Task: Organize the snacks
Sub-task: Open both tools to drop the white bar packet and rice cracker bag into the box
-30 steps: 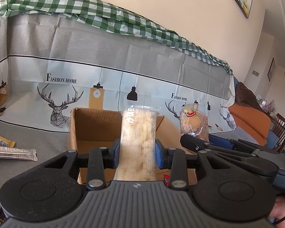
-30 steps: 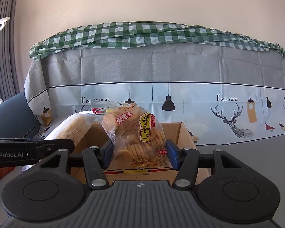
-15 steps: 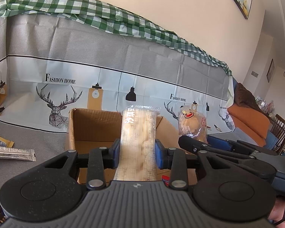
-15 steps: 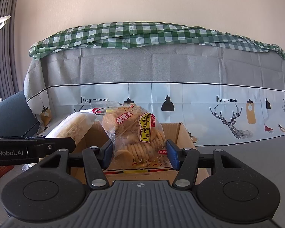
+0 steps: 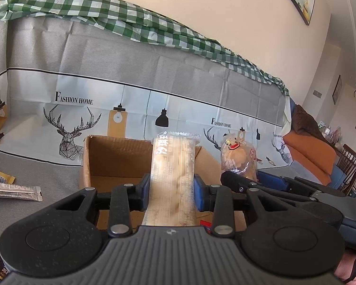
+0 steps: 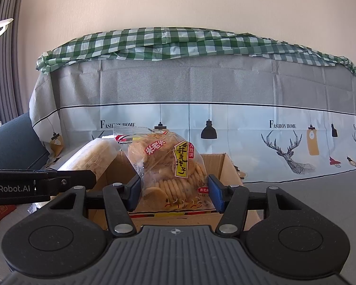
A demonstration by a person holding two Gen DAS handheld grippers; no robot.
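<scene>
- The left gripper (image 5: 172,190) is clamping a long cracker pack (image 5: 173,166) between its blue pads, the pack sticking up and forward.
- The right gripper (image 6: 174,194) is squeezing a rice-cracker bag (image 6: 168,166) upright.
- An open box (image 5: 116,161) is sitting just ahead of and below both grippers.
- Loose packets (image 5: 14,188) are lying far left of the left gripper.
</scene>
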